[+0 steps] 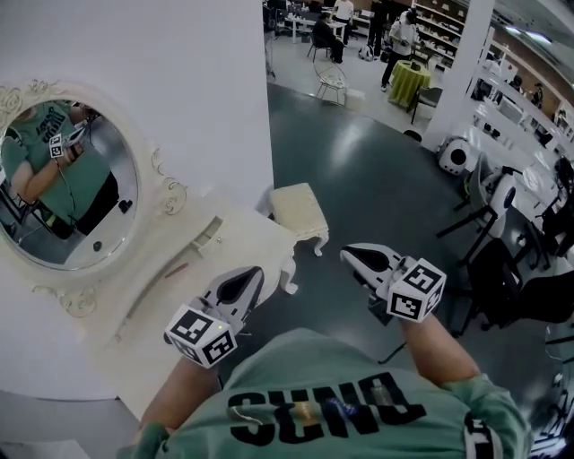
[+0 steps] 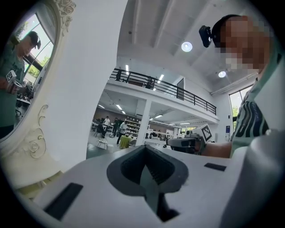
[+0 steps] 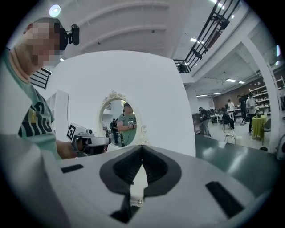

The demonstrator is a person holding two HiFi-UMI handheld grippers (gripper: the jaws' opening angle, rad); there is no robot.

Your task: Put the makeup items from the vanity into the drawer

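Lab hall: shelves (image 1: 446,30), mezzanine (image 2: 165,88)

White partition wall (image 1: 179,54) — dark glossy floor (image 1: 359,170), cream stool (image 1: 300,211), shelving (image 1: 444,27) far back, round ceiling light (image 2: 186,46) lit.

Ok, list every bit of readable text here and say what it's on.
"SUND": dark print on the green shirt, as it looks from above; remaining letters unclear.
Marker cubes: square patterns only, no letters.
Everything else: too small or blurred to read.
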